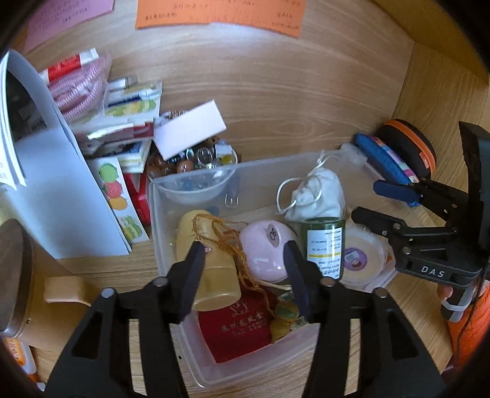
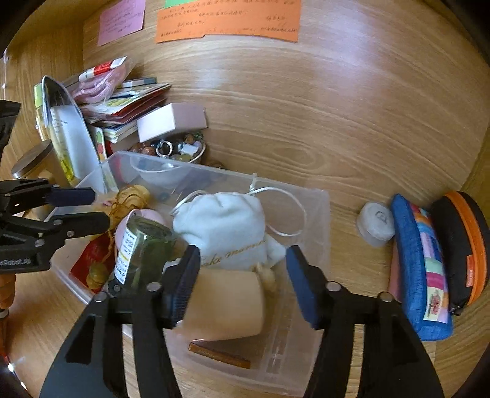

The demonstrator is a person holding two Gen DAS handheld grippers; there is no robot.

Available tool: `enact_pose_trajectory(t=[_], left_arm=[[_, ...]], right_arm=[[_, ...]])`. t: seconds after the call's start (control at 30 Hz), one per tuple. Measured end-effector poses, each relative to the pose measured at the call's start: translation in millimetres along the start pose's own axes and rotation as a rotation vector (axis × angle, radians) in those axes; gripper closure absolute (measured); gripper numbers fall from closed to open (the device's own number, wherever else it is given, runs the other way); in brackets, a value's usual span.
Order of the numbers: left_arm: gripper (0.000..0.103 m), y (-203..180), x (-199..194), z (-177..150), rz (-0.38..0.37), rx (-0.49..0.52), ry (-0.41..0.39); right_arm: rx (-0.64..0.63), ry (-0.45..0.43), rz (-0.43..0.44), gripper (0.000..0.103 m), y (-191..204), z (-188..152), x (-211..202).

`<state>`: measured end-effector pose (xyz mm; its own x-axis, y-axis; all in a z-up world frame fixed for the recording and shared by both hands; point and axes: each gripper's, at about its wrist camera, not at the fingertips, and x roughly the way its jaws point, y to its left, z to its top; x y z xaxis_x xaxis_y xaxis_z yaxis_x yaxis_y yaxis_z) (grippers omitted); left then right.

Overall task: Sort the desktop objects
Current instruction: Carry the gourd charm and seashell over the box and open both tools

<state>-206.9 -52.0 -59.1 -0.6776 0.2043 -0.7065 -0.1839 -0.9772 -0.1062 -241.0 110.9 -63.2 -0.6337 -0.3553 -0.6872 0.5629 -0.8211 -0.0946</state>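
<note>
A clear plastic bin (image 1: 154, 214) stands on the wooden desk. In it lie a yellow bottle (image 1: 211, 275), a pink round case (image 1: 263, 245), a green glass jar (image 1: 326, 242), a white drawstring pouch (image 1: 318, 193) and a red pouch (image 1: 235, 330). My left gripper (image 1: 245, 260) hangs open over the bottle and the pink case, pressing on neither. My right gripper (image 2: 243, 260) is open over the bin's near corner, above a beige container (image 2: 226, 303) lying by the white pouch (image 2: 223, 226). The bin (image 2: 318, 214) hides its lower contents.
Booklets and packets (image 1: 122, 122), a white box (image 1: 190, 128) and a glass dish of beads (image 1: 196, 162) crowd the back left. A blue pouch (image 2: 419, 263), a black-and-orange case (image 2: 462, 245) and a small white jar (image 2: 375, 223) sit to the right. An orange note (image 2: 226, 18) hangs on the back wall.
</note>
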Motion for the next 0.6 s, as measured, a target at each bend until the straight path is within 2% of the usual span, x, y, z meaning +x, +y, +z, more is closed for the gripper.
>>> enact_pose_trajectory(t=[0.2, 0.37, 0.4, 0.43, 0.5, 0.6], left_arm=[[0.044, -1, -10, 4, -0.002, 0.000, -0.036], [0.031, -6, -22, 2, 0.023, 0.013, -0.061], [0.029, -9, -24, 1, 0.031, 0.017, -0.069], [0.027, -11, -28, 1, 0.039, 0.021, -0.078], [0.023, -16, -34, -1, 0.053, 0.027, -0.091], [0.012, -20, -44, -4, 0.075, 0.027, -0.109]], right_arm=[[-0.005, -0.019, 0.011, 0.045, 0, 4, -10], [-0.019, -0.034, 0.010, 0.044, 3, 6, -27], [-0.019, -0.037, 0.011, 0.039, 3, 6, -31], [-0.017, -0.043, 0.008, 0.030, 3, 5, -36], [-0.013, -0.062, -0.005, 0.022, 3, 4, -45], [-0.021, -0.088, -0.024, 0.021, 6, 1, -62]])
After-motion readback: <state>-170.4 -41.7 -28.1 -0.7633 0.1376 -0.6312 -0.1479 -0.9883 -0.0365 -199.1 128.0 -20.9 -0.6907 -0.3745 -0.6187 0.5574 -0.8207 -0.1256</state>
